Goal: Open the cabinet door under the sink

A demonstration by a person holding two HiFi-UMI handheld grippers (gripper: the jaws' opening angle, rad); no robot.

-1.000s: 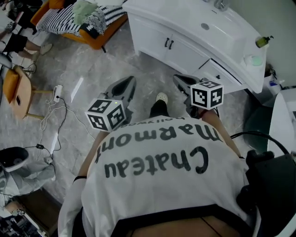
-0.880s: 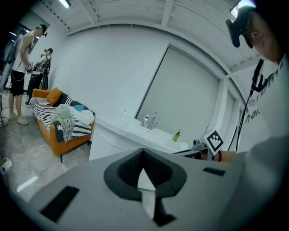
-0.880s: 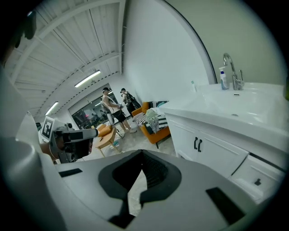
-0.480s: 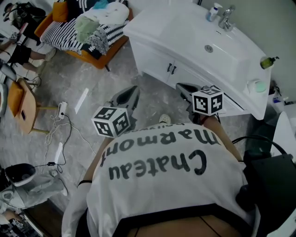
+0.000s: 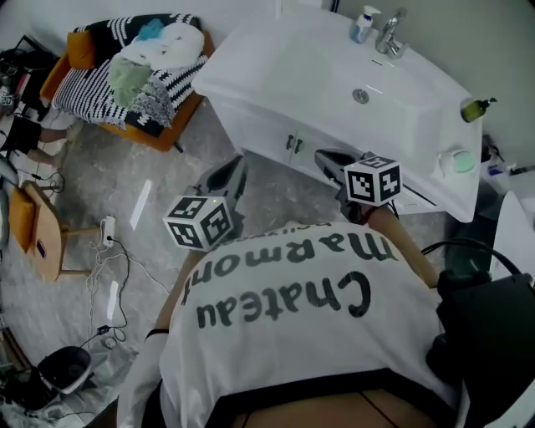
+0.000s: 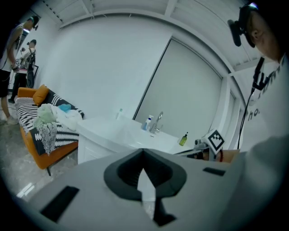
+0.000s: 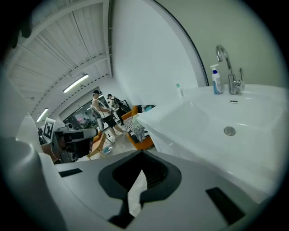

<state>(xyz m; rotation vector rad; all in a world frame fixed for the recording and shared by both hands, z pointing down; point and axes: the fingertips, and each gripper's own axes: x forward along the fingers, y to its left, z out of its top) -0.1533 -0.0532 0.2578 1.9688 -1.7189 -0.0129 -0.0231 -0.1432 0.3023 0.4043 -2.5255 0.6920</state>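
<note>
Sink point(image 5: 309, 58) nearer than a sec ago; left hand-held gripper point(image 5: 229, 174) & right hand-held gripper point(image 5: 331, 159) both pressed together, empty; cabinet door point(image 5: 269, 138) shut, handles point(image 5: 292, 144) not reached.

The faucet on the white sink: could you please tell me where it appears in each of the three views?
Head view: faucet at the top edge, right of centre.
Left gripper view: faucet small, near the middle of the picture.
Right gripper view: faucet large, in the upper right.
Shared landmark: the pump bottle stands just left of it in all three views.
</note>
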